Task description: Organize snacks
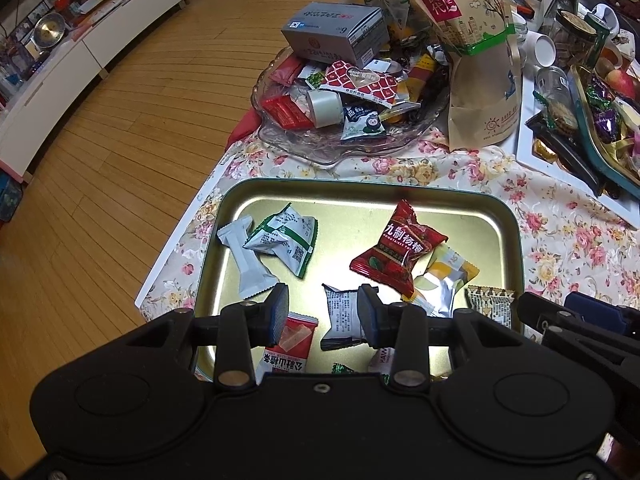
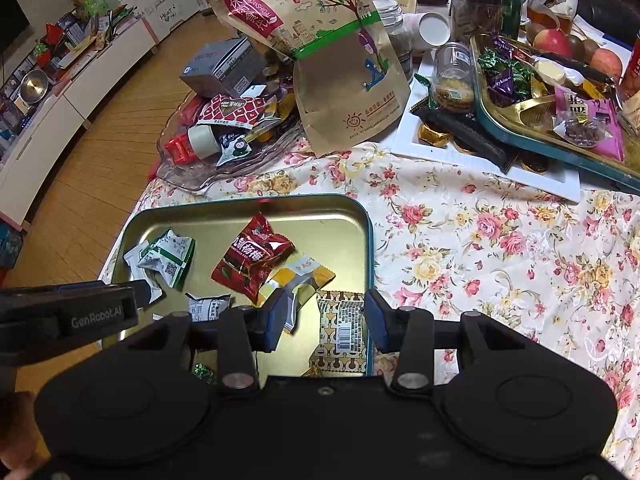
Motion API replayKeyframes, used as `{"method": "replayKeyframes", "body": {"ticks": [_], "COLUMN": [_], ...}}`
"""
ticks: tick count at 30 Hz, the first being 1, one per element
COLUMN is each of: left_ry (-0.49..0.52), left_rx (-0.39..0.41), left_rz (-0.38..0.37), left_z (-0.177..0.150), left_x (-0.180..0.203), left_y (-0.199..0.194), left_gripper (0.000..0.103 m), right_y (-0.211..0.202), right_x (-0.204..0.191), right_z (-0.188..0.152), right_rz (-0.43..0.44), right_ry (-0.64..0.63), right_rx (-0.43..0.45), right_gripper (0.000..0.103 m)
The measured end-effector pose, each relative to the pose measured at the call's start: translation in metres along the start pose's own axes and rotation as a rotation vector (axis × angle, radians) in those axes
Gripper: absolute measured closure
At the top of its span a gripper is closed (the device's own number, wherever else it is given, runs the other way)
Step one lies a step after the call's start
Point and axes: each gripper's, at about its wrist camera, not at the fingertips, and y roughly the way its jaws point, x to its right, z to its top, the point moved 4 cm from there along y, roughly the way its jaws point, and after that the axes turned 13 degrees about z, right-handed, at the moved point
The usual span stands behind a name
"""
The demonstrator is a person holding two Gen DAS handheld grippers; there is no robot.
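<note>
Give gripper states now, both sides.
Left gripper: open, holding nothing, over the green tin tray.
Right gripper: open, holding nothing, above the brown patterned packet.

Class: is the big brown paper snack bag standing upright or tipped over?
Upright: brown bag stands on its base, leaning slightly.

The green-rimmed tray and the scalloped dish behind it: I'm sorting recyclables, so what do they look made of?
The tray looks like painted tin: glossy gold floor mirrors light. The scalloped dish seems clear glass or plastic; the tablecloth shows through.
</note>
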Motion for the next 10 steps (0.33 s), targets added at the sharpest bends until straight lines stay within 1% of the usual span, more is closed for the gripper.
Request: {"method": "replayKeyframes", "body": {"ticks": [10], "left_ry": [0.005], "left_rx": [0.003], "left_rz": [-0.004], "left_z": [-0.0007], "left_x": [0.0010], "left_y": [0.0001], "left_gripper": [0.055], "right_y": [0.0019], "right_x": [-0.0020], "right_z": [-0.0017], "right_rz": [0.002], "right_ry": [0.004], "right_rx": [-0.005], "right_gripper": [0.058]}}
